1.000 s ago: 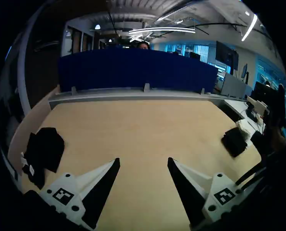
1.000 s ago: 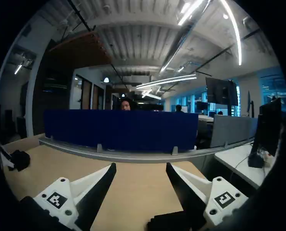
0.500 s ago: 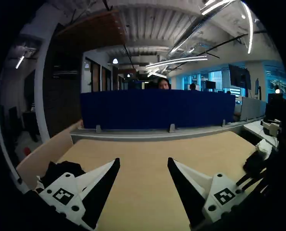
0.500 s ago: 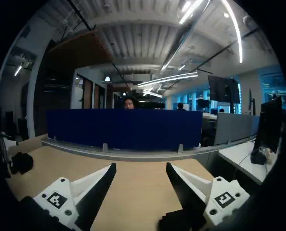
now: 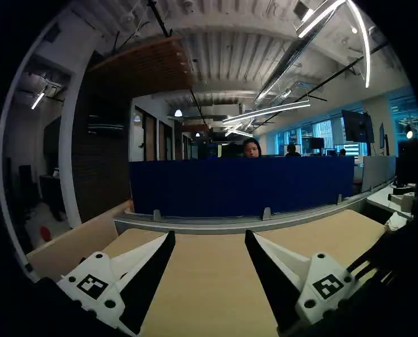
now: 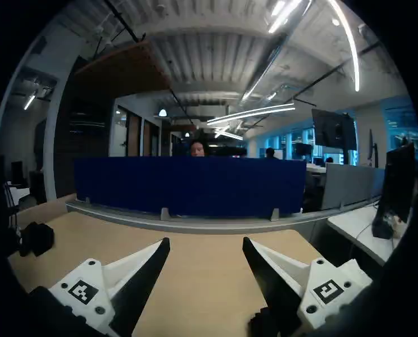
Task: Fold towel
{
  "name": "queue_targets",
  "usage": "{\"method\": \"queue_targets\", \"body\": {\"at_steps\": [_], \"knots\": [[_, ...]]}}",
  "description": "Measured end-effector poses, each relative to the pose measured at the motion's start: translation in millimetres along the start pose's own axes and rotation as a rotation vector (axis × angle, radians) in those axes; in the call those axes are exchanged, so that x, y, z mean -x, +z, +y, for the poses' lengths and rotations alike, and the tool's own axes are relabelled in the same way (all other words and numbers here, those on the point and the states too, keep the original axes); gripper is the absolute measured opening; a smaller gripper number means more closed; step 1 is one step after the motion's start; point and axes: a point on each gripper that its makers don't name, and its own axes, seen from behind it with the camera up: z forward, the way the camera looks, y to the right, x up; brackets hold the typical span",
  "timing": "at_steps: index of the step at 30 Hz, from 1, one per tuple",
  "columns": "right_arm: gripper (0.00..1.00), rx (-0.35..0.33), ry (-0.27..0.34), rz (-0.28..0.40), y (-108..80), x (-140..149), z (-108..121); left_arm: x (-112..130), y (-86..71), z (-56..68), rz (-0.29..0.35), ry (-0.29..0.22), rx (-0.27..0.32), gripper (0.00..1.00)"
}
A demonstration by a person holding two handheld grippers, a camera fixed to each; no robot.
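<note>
My left tongs [image 5: 209, 232] and right tongs [image 6: 205, 240] hang released, grasping nothing, both facing the blue partition [image 5: 237, 185] from its near side.

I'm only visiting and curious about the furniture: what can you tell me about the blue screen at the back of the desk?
The blue screen is a long, low, deep-blue panel, seemingly fabric-covered. It stands upright along the far edge of the pale wooden desk, set in small grey brackets on a grey rail. A person's head shows above it.
</note>
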Motion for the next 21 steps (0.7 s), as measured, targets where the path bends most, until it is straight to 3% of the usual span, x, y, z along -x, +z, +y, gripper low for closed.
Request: {"method": "queue_targets", "body": {"at_steps": [12,21], "knots": [[1.00,-0.009,-0.007,0.013,0.8,1,-29,17,12.2,7.2,0.021,0.017,0.030,0.92],[1.00,-0.024,-0.019,-0.002,-0.5,2,-45,50,12.6,4.0,0.026,0.078,0.017,0.92]]}}
